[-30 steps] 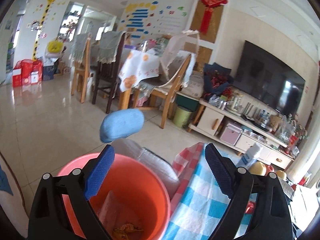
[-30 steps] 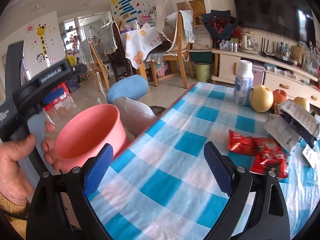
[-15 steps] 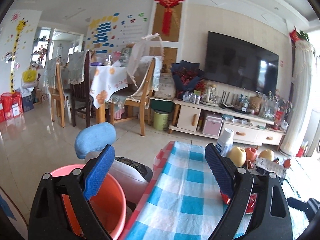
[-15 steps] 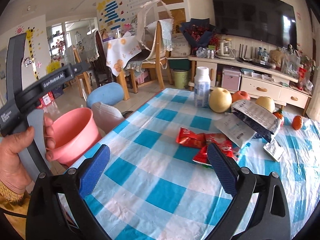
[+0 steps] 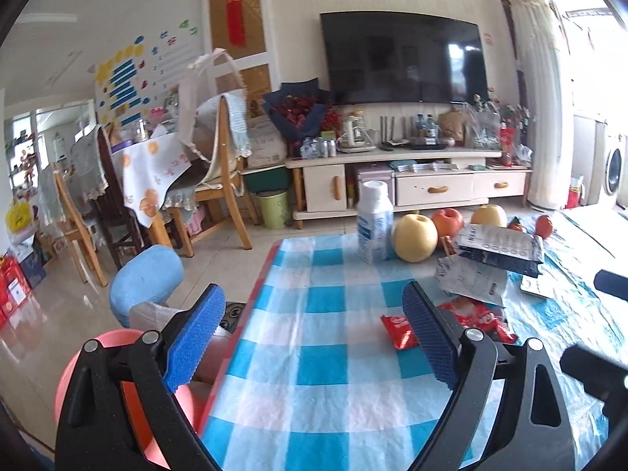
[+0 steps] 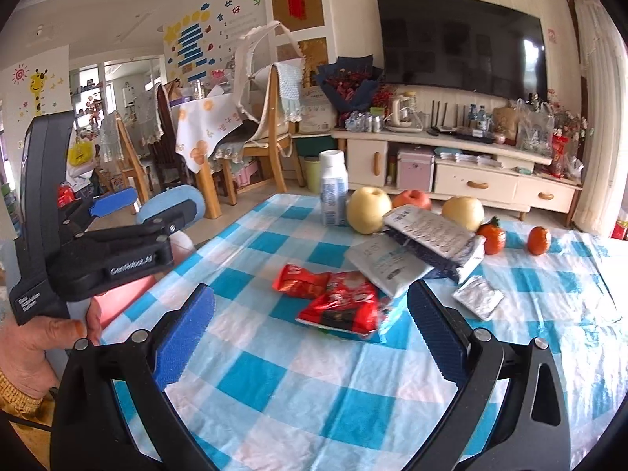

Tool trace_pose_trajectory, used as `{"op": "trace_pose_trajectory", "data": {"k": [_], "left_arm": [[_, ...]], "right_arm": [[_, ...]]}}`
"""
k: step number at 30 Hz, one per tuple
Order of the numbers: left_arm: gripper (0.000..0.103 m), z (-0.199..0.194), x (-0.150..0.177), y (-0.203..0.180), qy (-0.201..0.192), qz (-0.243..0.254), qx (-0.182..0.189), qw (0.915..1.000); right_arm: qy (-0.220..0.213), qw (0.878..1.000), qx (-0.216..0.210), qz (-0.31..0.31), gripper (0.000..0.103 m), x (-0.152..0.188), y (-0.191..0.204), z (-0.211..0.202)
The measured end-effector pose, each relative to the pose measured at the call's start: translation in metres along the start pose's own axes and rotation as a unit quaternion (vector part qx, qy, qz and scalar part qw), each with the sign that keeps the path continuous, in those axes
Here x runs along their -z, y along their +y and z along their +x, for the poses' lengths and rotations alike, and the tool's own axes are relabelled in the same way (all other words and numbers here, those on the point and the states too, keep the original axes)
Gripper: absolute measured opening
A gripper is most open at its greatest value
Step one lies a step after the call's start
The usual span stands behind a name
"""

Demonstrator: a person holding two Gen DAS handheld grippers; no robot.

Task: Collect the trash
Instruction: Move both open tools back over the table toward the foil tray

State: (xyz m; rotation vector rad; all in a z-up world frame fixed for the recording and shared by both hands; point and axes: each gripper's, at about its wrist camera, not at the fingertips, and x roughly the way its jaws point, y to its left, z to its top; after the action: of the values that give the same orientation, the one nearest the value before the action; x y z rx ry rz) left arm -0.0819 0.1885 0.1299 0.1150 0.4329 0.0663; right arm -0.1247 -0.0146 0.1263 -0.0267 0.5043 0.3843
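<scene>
Both tongs wide open, nothing in them. Red wrapper [image 6: 339, 308] sits on the desk [image 6: 274, 384] dead ahead of the right tongs [image 6: 310, 333], long side crosswise-ish. Left tongs [image 5: 310, 333] off left by the bucket [image 5: 129, 396], so right's closer I'd say.

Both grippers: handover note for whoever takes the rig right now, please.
Left gripper: jaws open, empty, at the table's left edge.
Right gripper: jaws open after widening, empty, facing the trash.
Pink bucket: on the floor by the table's left edge; its contents are hidden.
Trash on the checked tablecloth: two red wrappers, a white packet with a dark packet lying on it, and a small foil packet.
Done: nothing in hand. Left: all five pieces. The bottle and fruit look like keepers.
</scene>
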Motion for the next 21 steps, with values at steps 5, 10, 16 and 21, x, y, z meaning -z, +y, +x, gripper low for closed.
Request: {"op": "trace_pose_trajectory", "data": {"k": [5, 10, 16, 21], "left_arm": [[0.091, 0.003, 0.002, -0.026, 0.004, 0.019, 0.029, 0.9994], [0.091, 0.006, 0.005, -0.051, 0.010, 0.038, 0.061, 0.9973], [0.091, 0.011, 0.010, -0.083, 0.027, 0.058, 0.095, 0.9934], [0.091, 0.019, 0.016, -0.099, 0.055, 0.044, 0.136, 0.9882]], "right_arm": [[-0.007, 1.000, 0.022, 0.010, 0.099, 0.001, -0.031, -0.006], [-0.001, 0.999, 0.032, 0.034, 0.099, 0.005, -0.062, -0.011], [0.022, 0.997, 0.042, 0.059, 0.099, 0.014, -0.094, -0.014], [0.043, 0.995, 0.035, 0.077, 0.099, 0.019, -0.116, -0.014]]}}
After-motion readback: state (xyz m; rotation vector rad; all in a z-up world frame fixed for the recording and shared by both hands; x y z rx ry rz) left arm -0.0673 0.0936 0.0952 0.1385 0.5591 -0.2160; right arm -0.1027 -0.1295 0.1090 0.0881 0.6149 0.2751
